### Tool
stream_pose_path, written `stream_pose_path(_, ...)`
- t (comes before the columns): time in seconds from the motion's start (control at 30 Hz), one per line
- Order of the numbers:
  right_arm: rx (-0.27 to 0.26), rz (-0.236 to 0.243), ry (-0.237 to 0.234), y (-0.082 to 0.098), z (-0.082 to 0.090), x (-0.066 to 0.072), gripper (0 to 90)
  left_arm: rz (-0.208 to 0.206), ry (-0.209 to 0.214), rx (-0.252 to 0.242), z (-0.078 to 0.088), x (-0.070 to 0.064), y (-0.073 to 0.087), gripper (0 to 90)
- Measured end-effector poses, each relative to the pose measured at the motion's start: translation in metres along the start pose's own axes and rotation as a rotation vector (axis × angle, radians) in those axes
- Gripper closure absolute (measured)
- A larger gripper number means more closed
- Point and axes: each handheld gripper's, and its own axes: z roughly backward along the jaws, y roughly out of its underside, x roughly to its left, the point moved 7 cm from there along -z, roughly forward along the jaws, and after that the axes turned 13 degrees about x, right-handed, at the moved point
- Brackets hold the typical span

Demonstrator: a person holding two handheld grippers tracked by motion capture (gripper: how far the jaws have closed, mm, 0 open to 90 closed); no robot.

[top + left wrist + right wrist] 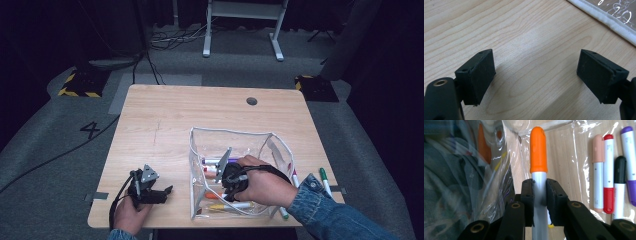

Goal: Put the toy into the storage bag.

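Note:
A clear plastic pouch (235, 134) stands open on the wooden table (165, 125), with several markers lying inside it. My right gripper (224, 192) reaches down into the pouch. In the right gripper view the gripper (539, 182) is shut on the grey barrel of an orange-capped marker (538, 152), cap pointing away. Beside it lie peach (598, 170), red (609, 170), black (619, 177) and purple (630, 157) markers. My left gripper (165, 194) rests on the table left of the pouch. It (536, 67) is open over bare wood, and the pouch's white edge (609, 20) lies beyond it.
A green marker (325, 181) lies on the table right of the pouch, and another marker (283, 212) lies near the front edge. A cable hole (251, 101) sits at the back of the table. Bare wood stretches left of and behind the pouch.

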Motion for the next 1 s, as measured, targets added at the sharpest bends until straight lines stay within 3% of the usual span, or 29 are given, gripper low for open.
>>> stream_pose_path(0.3, 0.049, 0.018, -0.003, 0.000, -0.021, -0.002, 76.8, -0.001, 0.000, 0.000, 0.000, 0.000, 0.000, 15.2)
stream_pose_path(0.33, 0.055, 0.011, -0.005, 0.000, -0.023, -0.003, 74.9, 0.000, 0.000, 0.000, 0.000, 0.000, 0.000, 15.2)
stream_pose_path(0.4, 0.045, 0.006, 0.002, -0.001, -0.025, -0.004, 55.1, 0.000, 0.000, 0.000, 0.000, 0.000, 0.000, 15.2)
stream_pose_path(0.43, 0.021, 0.004, 0.011, -0.002, -0.024, -0.005, 53.6, 0.000, 0.000, 0.000, 0.000, 0.000, 0.000, 15.2)
stream_pose_path(0.53, -0.020, -0.010, 0.063, -0.002, -0.008, -0.010, 50.5, 0.000, 0.000, 0.000, 0.000, 0.000, 0.000, 15.2)
stream_pose_path(0.77, -0.202, -0.068, 0.143, 0.001, 0.050, -0.015, 48.7, 0.000, 0.000, 0.000, 0.000, 0.000, 0.000, 15.2)
stream_pose_path(1.0, -0.347, -0.150, 0.190, 0.030, 0.095, -0.018, 47.5, 0.005, 0.000, 0.001, 0.000, 0.000, 0.000, 15.2)
